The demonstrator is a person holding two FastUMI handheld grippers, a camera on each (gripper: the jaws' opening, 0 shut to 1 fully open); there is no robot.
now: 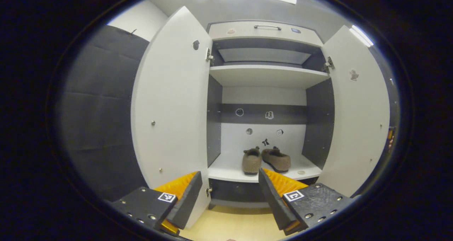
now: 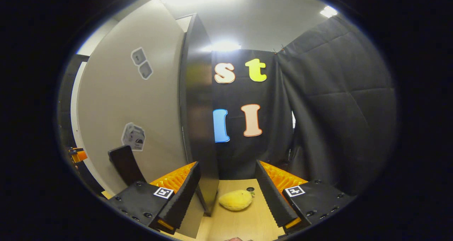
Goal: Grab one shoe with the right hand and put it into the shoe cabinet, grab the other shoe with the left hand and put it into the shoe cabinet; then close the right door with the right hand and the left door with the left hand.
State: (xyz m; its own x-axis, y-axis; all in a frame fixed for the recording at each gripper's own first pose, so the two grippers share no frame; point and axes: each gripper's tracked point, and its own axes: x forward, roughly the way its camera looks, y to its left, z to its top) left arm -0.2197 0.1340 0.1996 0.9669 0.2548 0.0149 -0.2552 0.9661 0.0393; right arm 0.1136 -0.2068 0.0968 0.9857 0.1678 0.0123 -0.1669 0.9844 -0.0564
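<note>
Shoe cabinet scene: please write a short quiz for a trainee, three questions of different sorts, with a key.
1. True or false: both shoes already stand inside the shoe cabinet.
2. Multiple choice: in the left gripper view, the two cabinet doors are A) both open, B) both closed, C) one open and one closed.
3. Fill the gap: in the right gripper view, a yellow plush toy lies on the ____, between the fingers of the right tool.

Key: 1 true; 2 A; 3 floor.

Yellow plush toy (image 2: 235,200) on wood floor (image 2: 244,223) — near black cloth wall (image 2: 339,110).
</note>
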